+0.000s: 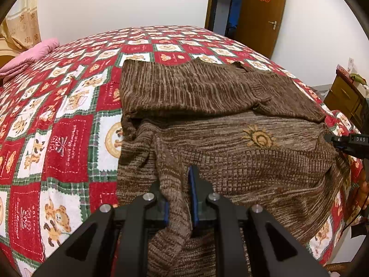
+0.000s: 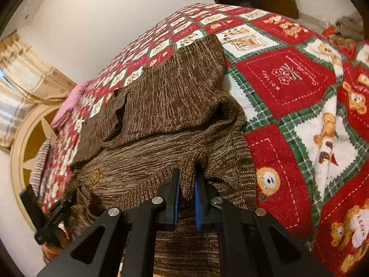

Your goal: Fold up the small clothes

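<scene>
Sweater (image 1: pixel 230 143) in brown knit lies on the bed (image 1: pixel 64 124), sleeves already folded across its top. We hold its near hem with both grippers, left gripper (image 1: pixel 180 198) and right gripper (image 2: pixel 187 196), fingers clamped on the cloth. We should lift both corners evenly and carry the hem level toward the collar.

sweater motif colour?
Yellow-orange sun on the brown sweater; clearest in the left wrist view.

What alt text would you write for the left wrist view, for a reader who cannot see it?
The left gripper pinches the near edge of a brown knitted sweater lying on a bed with a red, white and green bear-patterned blanket. The right gripper grips the sweater's right edge; a wooden door stands behind.
</scene>
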Demonstrator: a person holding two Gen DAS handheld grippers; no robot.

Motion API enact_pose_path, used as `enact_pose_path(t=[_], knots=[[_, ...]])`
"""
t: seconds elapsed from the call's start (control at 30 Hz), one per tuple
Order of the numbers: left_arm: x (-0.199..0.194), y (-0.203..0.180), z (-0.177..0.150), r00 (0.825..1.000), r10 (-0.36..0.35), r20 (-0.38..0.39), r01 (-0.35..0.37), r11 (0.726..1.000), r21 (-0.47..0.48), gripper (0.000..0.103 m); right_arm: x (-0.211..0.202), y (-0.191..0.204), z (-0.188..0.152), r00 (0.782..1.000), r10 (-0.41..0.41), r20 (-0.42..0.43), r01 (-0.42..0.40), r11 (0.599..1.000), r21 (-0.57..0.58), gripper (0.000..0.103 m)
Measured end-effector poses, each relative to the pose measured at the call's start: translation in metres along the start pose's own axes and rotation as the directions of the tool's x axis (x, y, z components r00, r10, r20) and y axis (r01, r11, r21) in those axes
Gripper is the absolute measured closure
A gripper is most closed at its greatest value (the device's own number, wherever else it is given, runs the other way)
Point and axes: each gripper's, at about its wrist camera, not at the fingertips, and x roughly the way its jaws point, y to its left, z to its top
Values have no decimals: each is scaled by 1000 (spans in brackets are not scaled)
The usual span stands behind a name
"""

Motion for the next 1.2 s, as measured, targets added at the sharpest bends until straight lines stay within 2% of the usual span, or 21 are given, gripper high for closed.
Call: enact_pose_path(t=[0.37,0.9,1.0,1.1,1.17,1.2], knots=[[0,-1,0,1000,7,0,-7,1000,6,87,0,18,-5,993,-109,42,113,988,-104,94],[0,-2,0,1000,18,0,-18,1000,14,87,-1,17,-4,994,-101,43,105,989,-104,94],[0,-2,0,1000,18,-1,-17,1000,16,87,-5,13,-3,997,-59,59,64,994,-86,91],[1,-1,0,1000,12,-4,-11,1000,9,87,-21,-4,6,993,67,100,-68,998,6,91],[1,-1,1,1000,11,-5,-11,1000,9,87,-34,-14,12,984,109,138,-115,993,37,90],[1,0,0,1000,11,-4,-11,1000,11,87,-42,-18,17,980,115,160,-123,991,41,80]])
